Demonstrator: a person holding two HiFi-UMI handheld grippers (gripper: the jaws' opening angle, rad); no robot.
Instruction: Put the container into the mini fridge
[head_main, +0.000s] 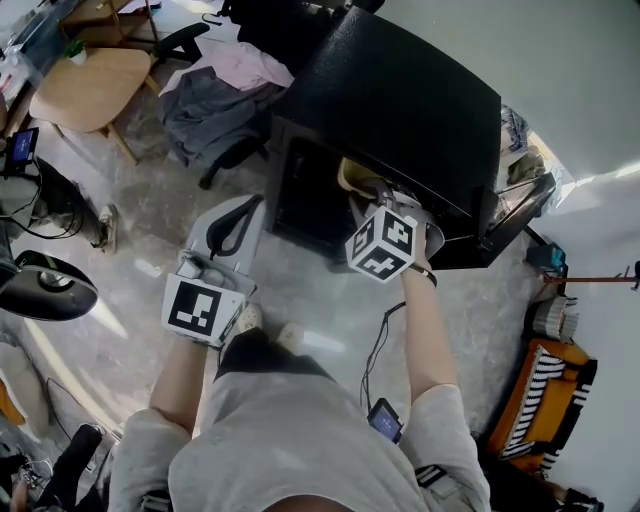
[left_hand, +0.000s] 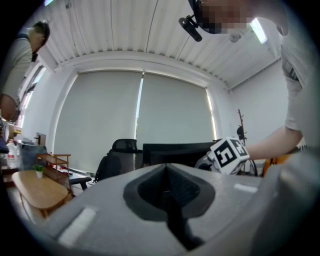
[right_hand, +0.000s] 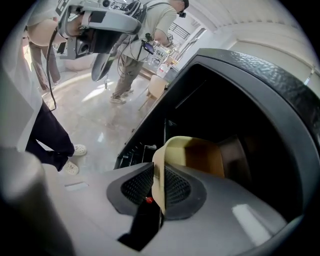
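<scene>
The black mini fridge (head_main: 400, 100) stands on the floor ahead of me, its door (head_main: 517, 214) swung open to the right. My right gripper (head_main: 378, 200) is shut on the rim of a beige container (head_main: 358, 178) and holds it at the fridge's dark opening. In the right gripper view the container (right_hand: 192, 156) sits tilted between the jaws of the right gripper (right_hand: 157, 187), with the fridge interior (right_hand: 225, 115) just behind it. My left gripper (head_main: 234, 218) hangs to the left over the floor, and in its own view the left gripper (left_hand: 167, 186) is shut on nothing.
A chair draped with clothes (head_main: 215, 105) and a round wooden table (head_main: 90, 85) stand left of the fridge. A cable (head_main: 380, 335) trails on the floor. A keyboard (head_main: 545, 385) lies at the right. Another person (right_hand: 132, 45) stands farther off.
</scene>
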